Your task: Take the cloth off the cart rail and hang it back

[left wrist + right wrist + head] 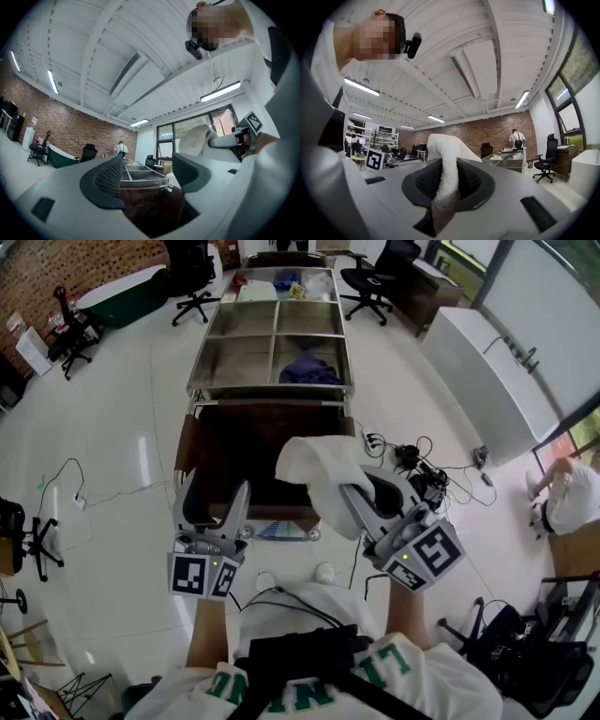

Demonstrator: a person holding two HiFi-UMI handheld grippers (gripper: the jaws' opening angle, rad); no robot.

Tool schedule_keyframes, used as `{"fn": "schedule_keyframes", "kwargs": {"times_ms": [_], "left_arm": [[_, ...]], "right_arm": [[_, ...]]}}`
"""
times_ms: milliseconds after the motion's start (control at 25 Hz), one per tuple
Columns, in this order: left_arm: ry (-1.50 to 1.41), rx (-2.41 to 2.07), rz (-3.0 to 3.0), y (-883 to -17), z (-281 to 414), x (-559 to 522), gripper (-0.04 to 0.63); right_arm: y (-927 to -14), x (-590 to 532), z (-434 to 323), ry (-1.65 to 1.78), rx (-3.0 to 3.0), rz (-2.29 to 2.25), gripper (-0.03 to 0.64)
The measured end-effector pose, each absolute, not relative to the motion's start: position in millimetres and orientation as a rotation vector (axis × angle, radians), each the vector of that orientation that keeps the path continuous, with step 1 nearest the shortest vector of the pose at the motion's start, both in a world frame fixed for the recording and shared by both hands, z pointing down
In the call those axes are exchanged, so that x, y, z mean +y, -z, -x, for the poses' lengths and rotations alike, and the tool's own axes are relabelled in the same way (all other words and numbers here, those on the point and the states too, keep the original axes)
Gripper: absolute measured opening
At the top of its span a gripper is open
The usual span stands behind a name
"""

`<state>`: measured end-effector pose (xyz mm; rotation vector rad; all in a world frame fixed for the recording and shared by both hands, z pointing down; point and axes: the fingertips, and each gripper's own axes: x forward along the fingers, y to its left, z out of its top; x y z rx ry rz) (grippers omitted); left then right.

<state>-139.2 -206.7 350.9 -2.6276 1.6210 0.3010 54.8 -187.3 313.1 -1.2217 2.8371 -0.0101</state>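
Note:
My right gripper (pixel 370 491) is shut on a white terry cloth (pixel 319 470), which bunches up in front of the jaws over the near end of the steel cart (pixel 272 388). From the right gripper view, the cloth (pixel 447 164) runs pinched between the two pads of that gripper (pixel 447 183). To the left of it my left gripper (pixel 214 501) stands open and empty, beside the dark brown bag (pixel 253 451) hanging at the cart's near end. Its own view shows the left gripper (pixel 147 176) with its jaws apart, the cart (pixel 140 171) beyond them and the cloth (pixel 197 138) at the right.
A blue cloth (pixel 309 371) lies in a cart compartment. Cables and a power strip (pixel 417 465) trail over the floor at the right. Office chairs (pixel 375 282) stand by the cart's far end, where a person (pixel 518 138) stands. A white counter (pixel 487 371) lines the right.

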Motion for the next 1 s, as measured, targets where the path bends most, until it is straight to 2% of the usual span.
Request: {"fn": "schedule_keyframes", "kwargs": {"times_ms": [200, 400, 560, 640, 680, 760, 1000], "left_arm": [[-0.318, 1.632, 2.636, -353, 135, -210, 0.313], [-0.31, 1.615, 2.648, -355, 130, -206, 0.313], [-0.296, 1.62, 2.649, -358, 129, -203, 0.313], [-0.296, 1.629, 2.647, -359, 130, -202, 0.313], [-0.297, 1.632, 2.646, -359, 131, -202, 0.313], [-0.296, 1.638, 2.643, -359, 132, -201, 0.313], [-0.296, 1.641, 2.639, -360, 134, -200, 0.313]], "right_arm": [[-402, -207, -69, 0.335, 2.964, 1.323, 0.075], [-486, -228, -88, 0.353, 3.094, 1.596, 0.092], [-492, -223, -80, 0.31, 3.222, 1.578, 0.169], [-492, -218, -75, 0.324, 3.27, 1.515, 0.306], [-490, -215, -74, 0.329, 3.274, 1.488, 0.35], [-483, -213, -75, 0.315, 3.248, 1.469, 0.377], [-460, -209, -82, 0.256, 3.169, 1.437, 0.377]]}}
